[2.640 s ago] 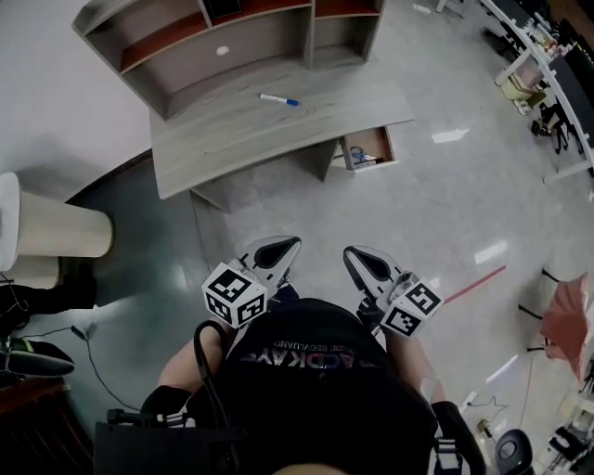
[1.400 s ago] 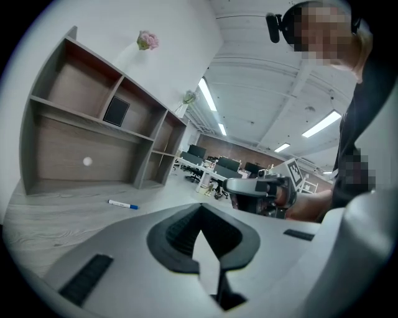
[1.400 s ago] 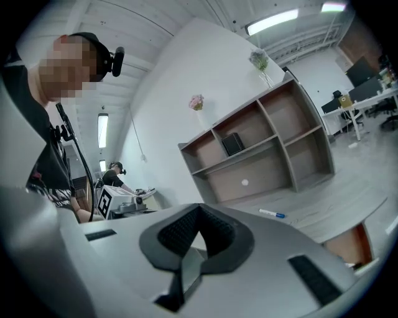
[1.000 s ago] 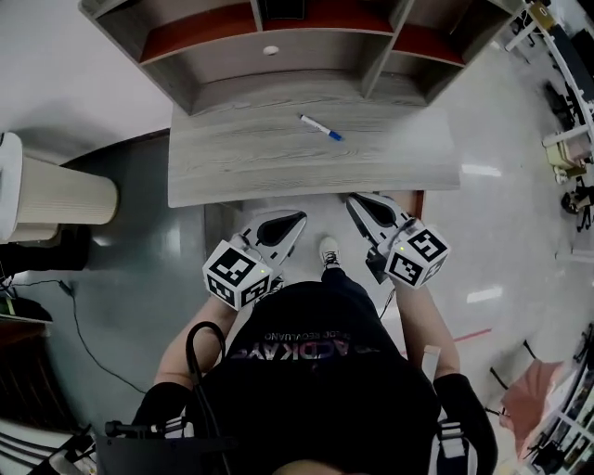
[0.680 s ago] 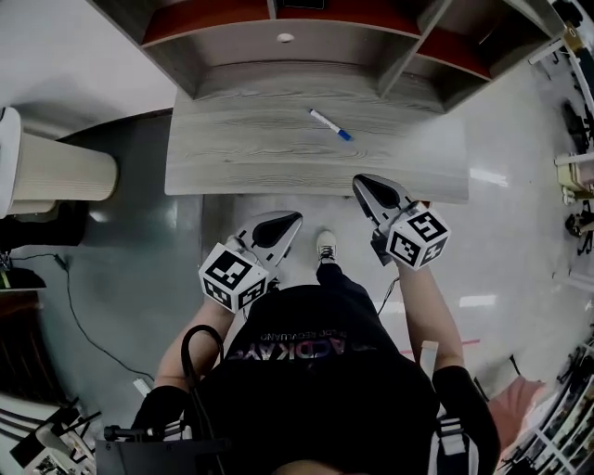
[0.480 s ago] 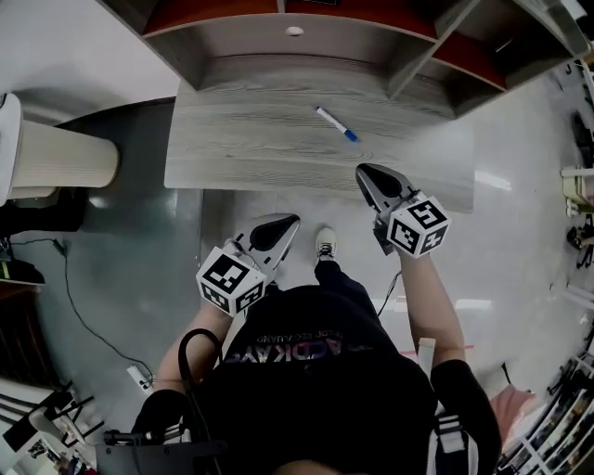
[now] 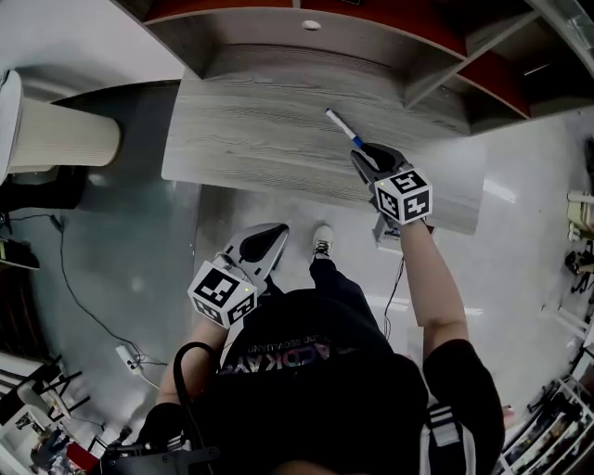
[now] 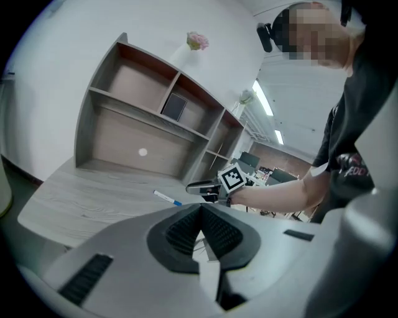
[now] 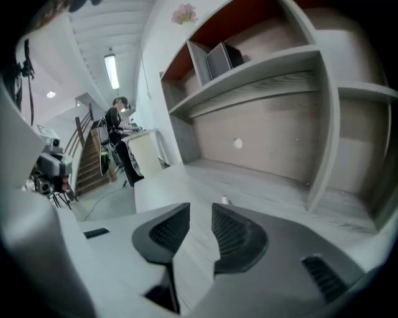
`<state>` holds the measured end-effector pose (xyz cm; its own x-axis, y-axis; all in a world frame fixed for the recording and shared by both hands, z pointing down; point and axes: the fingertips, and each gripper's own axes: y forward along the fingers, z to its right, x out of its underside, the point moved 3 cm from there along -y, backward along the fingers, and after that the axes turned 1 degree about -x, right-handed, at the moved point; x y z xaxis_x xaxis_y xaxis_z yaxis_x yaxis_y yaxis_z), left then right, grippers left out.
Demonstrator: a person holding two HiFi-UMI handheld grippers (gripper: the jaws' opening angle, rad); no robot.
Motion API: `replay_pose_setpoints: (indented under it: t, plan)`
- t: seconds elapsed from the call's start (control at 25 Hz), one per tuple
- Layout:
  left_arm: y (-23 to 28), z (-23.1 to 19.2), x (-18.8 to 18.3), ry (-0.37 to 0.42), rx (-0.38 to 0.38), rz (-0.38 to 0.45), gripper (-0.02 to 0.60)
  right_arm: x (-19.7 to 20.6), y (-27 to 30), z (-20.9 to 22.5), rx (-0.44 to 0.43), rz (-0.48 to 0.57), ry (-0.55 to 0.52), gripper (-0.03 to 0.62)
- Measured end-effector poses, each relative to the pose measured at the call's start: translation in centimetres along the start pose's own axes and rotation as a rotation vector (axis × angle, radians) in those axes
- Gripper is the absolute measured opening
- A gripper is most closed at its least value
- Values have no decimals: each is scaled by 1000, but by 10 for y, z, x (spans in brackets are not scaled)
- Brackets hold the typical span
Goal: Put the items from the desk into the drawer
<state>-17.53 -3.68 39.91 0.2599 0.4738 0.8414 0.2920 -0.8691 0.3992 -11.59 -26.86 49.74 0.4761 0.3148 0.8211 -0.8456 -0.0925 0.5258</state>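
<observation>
Stretched forward on a straight arm over the desk [image 7: 251, 139] [image 9: 180, 177]: right gripper [image 7: 364, 153] [image 9: 200, 214] [image 8: 188, 186], jaws apart, only bare grey wood grain in the gap. Just beyond its tips, lying flat on the desktop, the pen [image 7: 342, 126] [image 9: 224, 200] [image 8: 168, 198], white with a blue end, slanting away to the gripper's front left. Not between the jaws; contact with the tips impossible to tell. Only one white end of it peeping past a jaw tip in the right gripper view.

Farther ahead of that gripper, at the back of the desk, the shelf unit [image 7: 436, 74] [image 9: 323, 99] [image 8: 93, 130], with a small white disc [image 7: 311, 25] [image 9: 237, 143] [image 8: 142, 151] on its back panel and a dark frame [image 9: 224, 59] [image 8: 173, 107] propped in an upper compartment. On top, a pink flower [image 9: 185, 13] [image 8: 197, 41].

Held back near the body, well short of the desk edge and well apart from the right one: left gripper [image 7: 274, 229] [image 8: 200, 208], jaws closed tip to tip on nothing. Between the two grippers, lower down, a white shoe [image 7: 321, 241] on the glossy floor. Far off to the left gripper's left, a pale ribbed cylinder [image 7: 56, 139].
</observation>
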Motion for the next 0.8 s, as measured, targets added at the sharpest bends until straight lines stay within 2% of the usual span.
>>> replay_pose_setpoints:
  t: [0.16,0.36,0.6,0.8]
  plan:
    - [-2,-5,5,-32,-40,-4,11,11,35,30,28,-131,-55,128]
    - [-4,-7,6,-56,-80,2,11,23,72,57,31,-270,-73,141]
    - [-7,-12,9,-92,-121,7,11,36,101,66,16,-419,-120,146]
    - [-9,-18,10,-99,-138,9,11,43,112,70,21,-504,-130,146]
